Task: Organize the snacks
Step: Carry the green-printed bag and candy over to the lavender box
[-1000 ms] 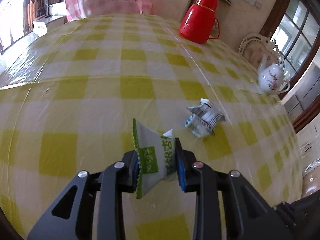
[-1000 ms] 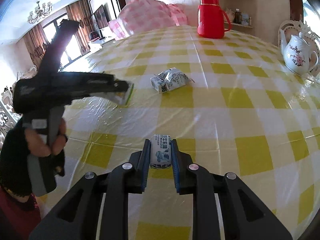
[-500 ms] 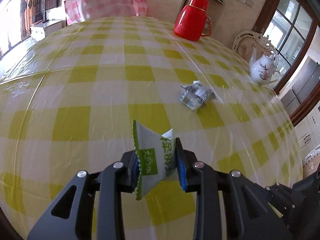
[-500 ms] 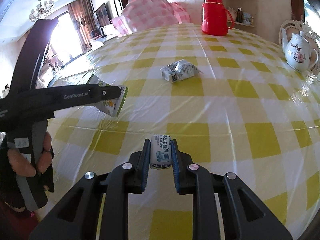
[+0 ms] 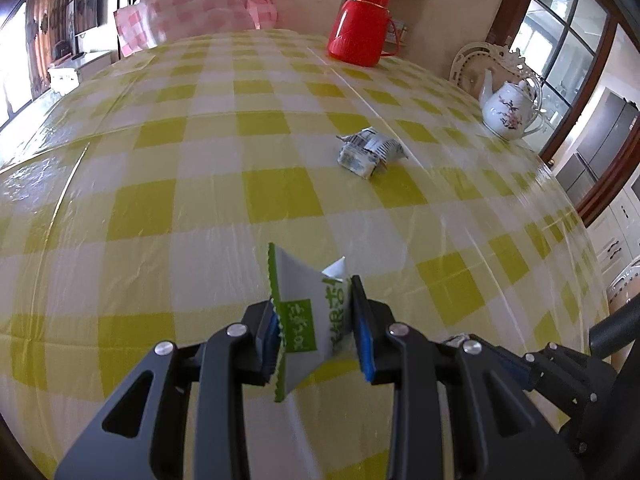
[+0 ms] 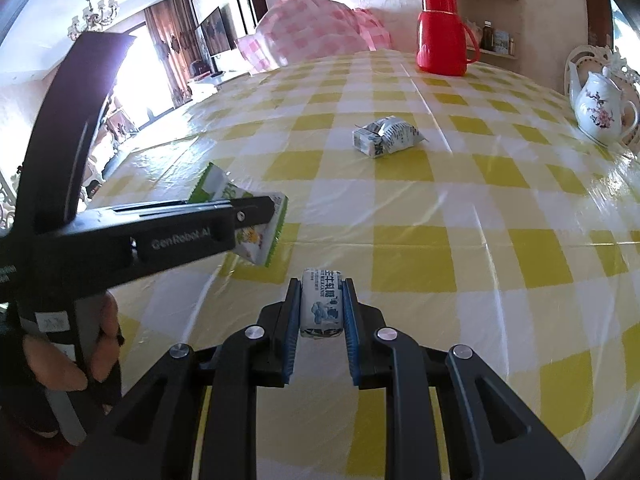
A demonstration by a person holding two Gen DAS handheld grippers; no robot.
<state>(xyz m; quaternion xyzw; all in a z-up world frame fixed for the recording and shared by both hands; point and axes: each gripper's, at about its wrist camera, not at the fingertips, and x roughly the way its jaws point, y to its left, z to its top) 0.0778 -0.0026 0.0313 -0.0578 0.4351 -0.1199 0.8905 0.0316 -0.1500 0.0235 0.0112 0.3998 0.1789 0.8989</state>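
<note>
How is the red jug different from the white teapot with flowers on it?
The red jug is plain red all over; the white teapot has a pink flower pattern. The red jug is tall with straight sides; the white teapot is round and squat. The white teapot has a long spout; the red jug shows none. Both stand upright on the checked table, each with a side handle.

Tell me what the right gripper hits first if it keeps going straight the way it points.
Probably the tablecloth just ahead, since the right gripper, shut on the milk candy, points down at bare checks.
</note>
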